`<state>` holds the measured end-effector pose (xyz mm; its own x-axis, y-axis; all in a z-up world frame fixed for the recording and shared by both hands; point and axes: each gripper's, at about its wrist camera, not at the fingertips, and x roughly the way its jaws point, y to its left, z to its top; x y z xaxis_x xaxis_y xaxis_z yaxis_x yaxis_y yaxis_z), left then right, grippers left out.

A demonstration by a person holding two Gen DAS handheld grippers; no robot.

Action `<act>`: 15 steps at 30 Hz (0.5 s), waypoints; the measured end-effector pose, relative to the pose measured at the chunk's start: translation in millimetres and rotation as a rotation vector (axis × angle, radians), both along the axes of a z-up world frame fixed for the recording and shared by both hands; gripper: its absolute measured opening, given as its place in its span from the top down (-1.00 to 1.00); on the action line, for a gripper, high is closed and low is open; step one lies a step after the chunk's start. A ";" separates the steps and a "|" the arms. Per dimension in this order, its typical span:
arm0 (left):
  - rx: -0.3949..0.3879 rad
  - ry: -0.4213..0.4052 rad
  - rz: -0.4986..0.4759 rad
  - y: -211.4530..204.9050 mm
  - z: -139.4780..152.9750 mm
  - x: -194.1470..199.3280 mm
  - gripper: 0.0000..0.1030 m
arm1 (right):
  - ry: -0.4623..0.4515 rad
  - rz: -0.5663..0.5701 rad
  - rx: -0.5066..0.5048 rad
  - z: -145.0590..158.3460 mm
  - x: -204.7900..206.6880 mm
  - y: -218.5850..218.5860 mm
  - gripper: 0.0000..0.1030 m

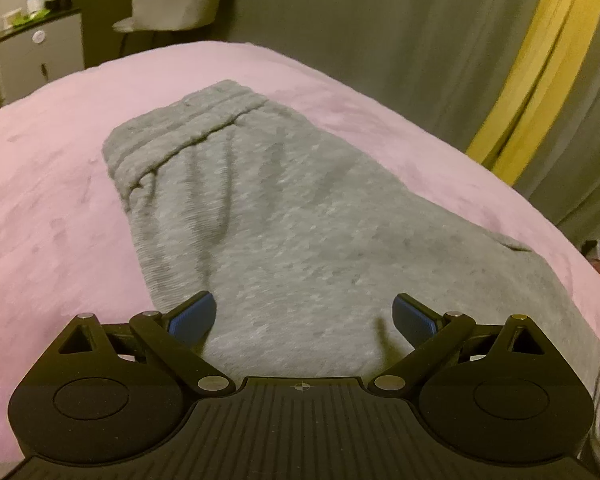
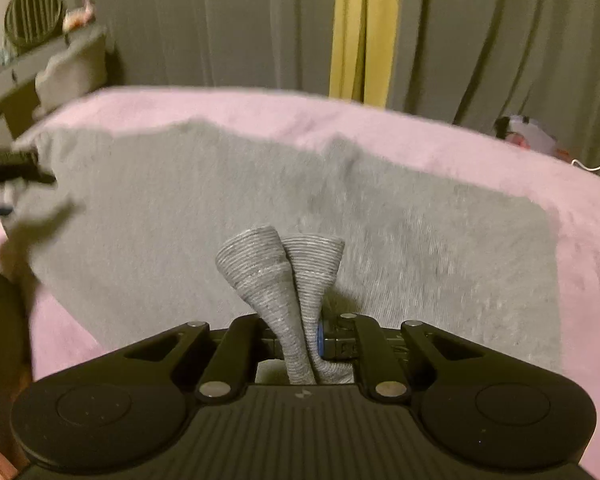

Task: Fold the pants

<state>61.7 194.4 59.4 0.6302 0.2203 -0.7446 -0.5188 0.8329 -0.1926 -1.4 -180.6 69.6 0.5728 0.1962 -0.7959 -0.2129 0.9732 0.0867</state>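
The left hand-held gripper (image 1: 303, 316) hovers low over the grey pants (image 1: 260, 216), its black linkage arms splayed wide and its two blue ribbed pads (image 1: 192, 318) well apart, with nothing between them. It points along the garment toward the elastic waistband (image 1: 188, 128), which lies at the far end with stitched ridges running across it. The pants are soft, heathered fleece, spread flat on a pink plush blanket (image 1: 40, 200) that covers the bed; gentle creases fan out below the waistband. The right hand-held gripper (image 2: 300, 340) is drawn together and clamped on the ribbed cuffs (image 2: 280, 264), two knitted tubes that stand up from between its fingers and flare open at the top like small trumpets. A sliver of blue pad (image 2: 320, 338) shows beside the pinched fabric. Beyond them, in the right wrist view, the rest of the pants (image 2: 260, 200) stretches out broad and flat across the blanket (image 2: 500, 152), somewhat blurred. Grey pleated curtains (image 2: 480, 40) with a yellow strip (image 2: 360, 28) hang behind the bed.
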 end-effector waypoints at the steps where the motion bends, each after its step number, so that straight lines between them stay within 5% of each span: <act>1: -0.001 -0.003 -0.008 -0.4 0.3 -0.2 -0.94 | -0.018 -0.002 0.027 4.4 -3.6 4.2 0.80; 4: -0.018 -0.012 -0.009 2.3 0.8 -1.5 -0.94 | -0.006 0.020 0.005 1.7 -10.9 18.6 0.70; 7: -0.044 -0.023 0.000 6.0 0.5 -4.1 -0.94 | 0.152 0.096 0.007 -15.5 -11.7 31.5 0.32; 10: -0.052 -0.036 -0.001 6.0 1.4 -6.2 -0.94 | 0.091 0.093 0.193 8.6 -22.2 8.5 -0.05; 13: -0.038 -0.033 -0.025 1.2 2.8 -4.0 -0.94 | 0.007 -0.084 0.436 29.7 -20.6 -39.9 -0.54; 15: -0.020 -0.035 -0.065 -7.9 5.5 -3.6 -0.93 | -0.045 -0.244 0.377 31.9 -19.0 -64.6 -0.64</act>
